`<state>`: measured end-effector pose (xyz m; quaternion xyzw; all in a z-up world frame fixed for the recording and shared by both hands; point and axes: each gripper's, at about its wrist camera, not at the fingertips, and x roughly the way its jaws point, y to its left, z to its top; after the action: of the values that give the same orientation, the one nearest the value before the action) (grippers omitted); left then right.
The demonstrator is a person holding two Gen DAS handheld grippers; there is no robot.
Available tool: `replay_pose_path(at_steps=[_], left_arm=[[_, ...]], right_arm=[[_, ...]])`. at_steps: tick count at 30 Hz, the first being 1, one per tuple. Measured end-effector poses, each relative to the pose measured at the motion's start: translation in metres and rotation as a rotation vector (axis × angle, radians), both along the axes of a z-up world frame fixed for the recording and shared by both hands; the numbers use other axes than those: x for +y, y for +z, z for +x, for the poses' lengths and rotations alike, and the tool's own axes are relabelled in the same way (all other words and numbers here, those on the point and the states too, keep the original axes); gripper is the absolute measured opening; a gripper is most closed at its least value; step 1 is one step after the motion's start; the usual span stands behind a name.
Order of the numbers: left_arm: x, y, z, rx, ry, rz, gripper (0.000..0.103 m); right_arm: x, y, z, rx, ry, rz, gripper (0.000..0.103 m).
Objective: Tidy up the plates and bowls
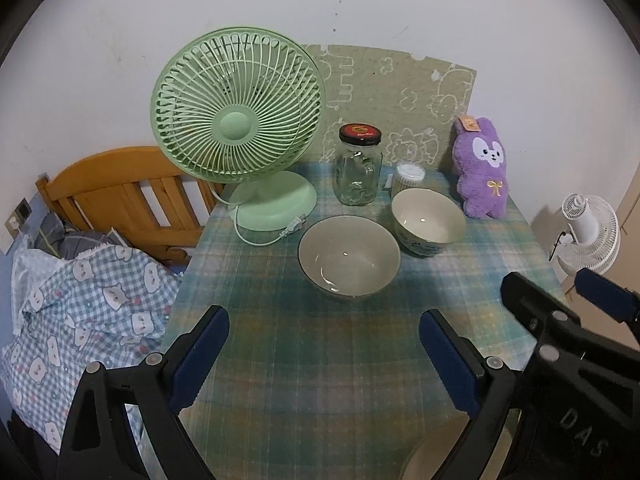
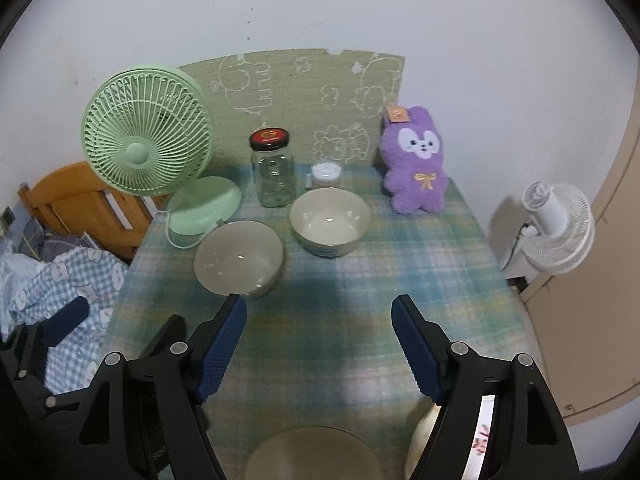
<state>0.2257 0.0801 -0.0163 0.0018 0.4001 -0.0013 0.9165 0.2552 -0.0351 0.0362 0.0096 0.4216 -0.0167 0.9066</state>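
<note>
Both grippers are empty and spread wide, nothing between the blue pads on either one. The left gripper (image 1: 324,350) hangs over the near part of the bench (image 1: 320,360), angled down toward the plaid cloth, and the right gripper (image 2: 319,344) sits just beside it on the right, angled about the same.

Looking out from the left gripper, the wide shallow bowl (image 1: 349,255) lies pretty much dead ahead, a bit to the right of the gap between its fingers, with open cloth in between. From the right gripper that same bowl is off to the front-left, close to the tip of its left finger (image 2: 224,344). So I'd say the left hand has the straighter line to it.

The deeper bowl (image 1: 428,221) sits behind and to the right of the shallow one, apart from it, not touching. From the right gripper it's almost straight ahead but farther back, so that one looks like the right hand's job.

There are also round dishes (image 2: 314,454) at the very near edge, under the grippers, mostly cut off, so I can't tell whether they're plates or bowls.

Bowls are round, so there's no long axis to line up with; it's all about catching a rim. Behind the bowls stand a glass jar (image 1: 359,168), a green fan (image 1: 238,106) and a purple plush bunny (image 1: 482,168).
</note>
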Motion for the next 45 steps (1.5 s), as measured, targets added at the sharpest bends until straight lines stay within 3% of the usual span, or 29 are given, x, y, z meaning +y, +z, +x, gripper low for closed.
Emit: replay_pose_path(at_steps=[19,27,35,45], left_arm=[[0.016,-0.038,0.07,0.041,-0.049,0.003,0.095],[0.019,-0.061,0.094,0.055,-0.059,0.008,0.088],[0.018,-0.084,0.118,0.067,-0.071,0.022,0.082],[0.017,-0.109,0.136,0.107,-0.081,-0.009,0.067]], right_arm=[[0.026,-0.044,0.067,0.043,-0.005,0.02,0.078],[0.032,-0.071,0.091,0.053,-0.016,0.033,0.078],[0.034,-0.098,0.117,0.065,-0.026,0.049,0.073],[0.034,-0.123,0.139,0.096,-0.034,0.057,0.057]])
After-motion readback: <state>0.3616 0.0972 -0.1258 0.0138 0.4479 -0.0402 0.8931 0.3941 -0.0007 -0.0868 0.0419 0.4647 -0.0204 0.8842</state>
